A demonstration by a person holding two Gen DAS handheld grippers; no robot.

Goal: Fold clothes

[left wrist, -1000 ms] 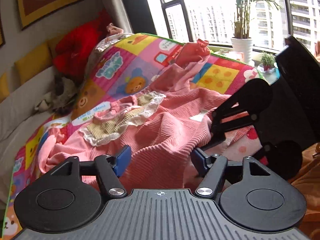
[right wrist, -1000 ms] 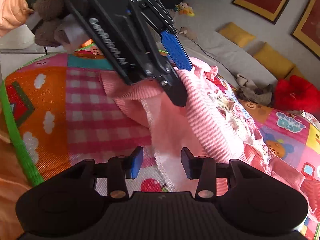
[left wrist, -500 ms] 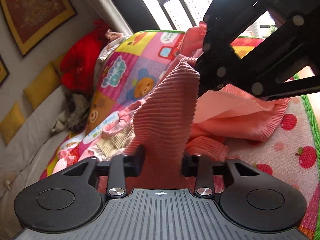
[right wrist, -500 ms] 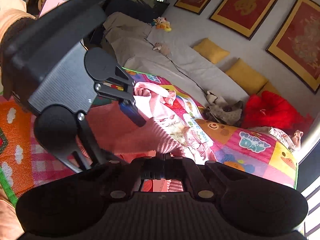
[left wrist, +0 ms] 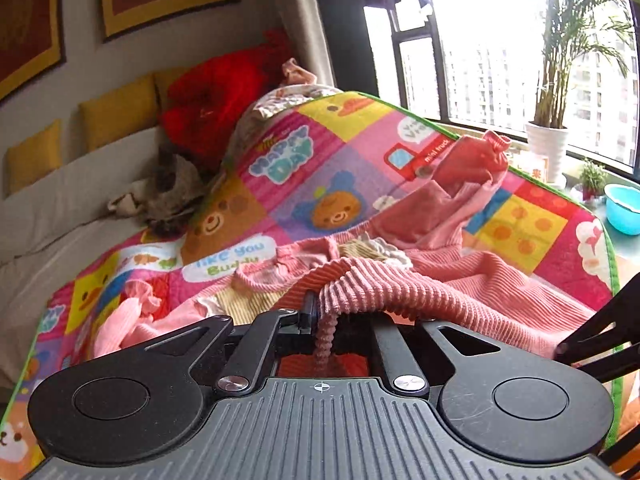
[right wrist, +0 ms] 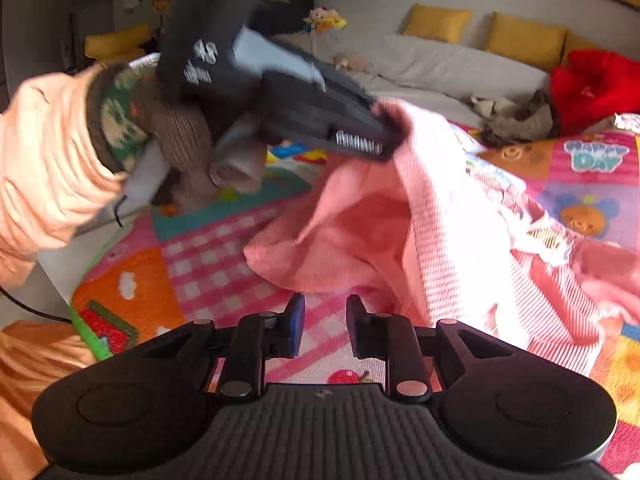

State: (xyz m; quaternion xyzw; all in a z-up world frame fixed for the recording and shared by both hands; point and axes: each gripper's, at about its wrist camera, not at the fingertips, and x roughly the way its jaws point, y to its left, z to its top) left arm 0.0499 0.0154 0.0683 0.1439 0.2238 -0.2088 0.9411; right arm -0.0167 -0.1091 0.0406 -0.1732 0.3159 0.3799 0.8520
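The one container in sight is a turquoise bowl (left wrist: 625, 213) by the window ledge, next to a white planter (left wrist: 546, 148) holding a tall palm; the bowl's contents cannot be seen. The left gripper (left wrist: 325, 320) is pinched on a fold of the pink ribbed garment (left wrist: 420, 280), with a strip of the knit hanging down between its closed fingers. The rest of the garment is spread in a rumple over the colourful play mat (left wrist: 320, 152), beside a second, darker pink piece (left wrist: 464, 172) lying further back on the mat. Only the right wrist view shows the left gripper from outside, lifting the garment's edge (right wrist: 384, 200) clear of the mat, held by a gloved hand (right wrist: 176, 136) with an orange sleeve; there the right gripper (right wrist: 323, 326) has its fingers parted with nothing between them, low over the checked patch of the mat. That view also takes in the grey sofa (right wrist: 432, 64) with yellow cushions. Half a second ago the right gripper was closed with the garment just ahead of it; it has since released, and the garment sags lower than before.
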